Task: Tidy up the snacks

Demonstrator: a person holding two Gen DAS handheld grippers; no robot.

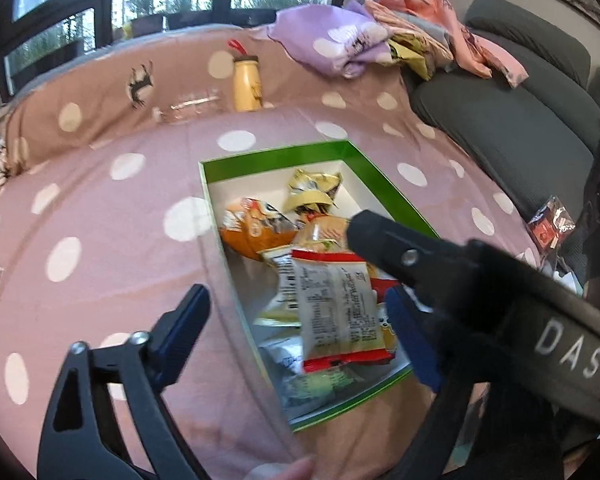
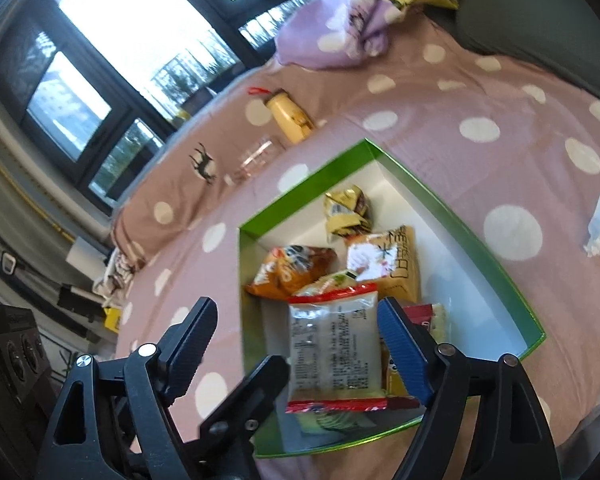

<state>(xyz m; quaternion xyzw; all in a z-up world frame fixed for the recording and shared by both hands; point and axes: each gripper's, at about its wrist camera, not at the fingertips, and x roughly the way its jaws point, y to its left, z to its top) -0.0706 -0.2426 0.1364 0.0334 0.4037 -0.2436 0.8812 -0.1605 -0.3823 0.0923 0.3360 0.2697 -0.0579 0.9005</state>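
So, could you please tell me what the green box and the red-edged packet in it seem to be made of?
The green box looks like thin glossy cardboard: crisp folded corners, flat white inner walls, printed green rim. The red-edged packet appears to be shiny plastic film: partly see-through, crinkled, catching glare, with crimped sealed ends.

Both claws point downward at a slant with their jaws standing wide apart.

The left claw (image 1: 296, 320) shows a black finger at lower left and a blue ribbed pad (image 1: 410, 340) at the right, neither pressing on anything. Across its right side lies the dark arm of the right claw (image 1: 380, 236), tip reaching forward past the left claw's own pads. At the bottom edge, just below the left claw, a bit of the person's hand (image 1: 296, 470) shows.

In the right wrist view, the right claw (image 2: 296, 340) has its black finger to the left and blue pad (image 2: 404, 344) to the right, well apart. A finger of the left claw (image 2: 252, 396) pokes up between them from below.
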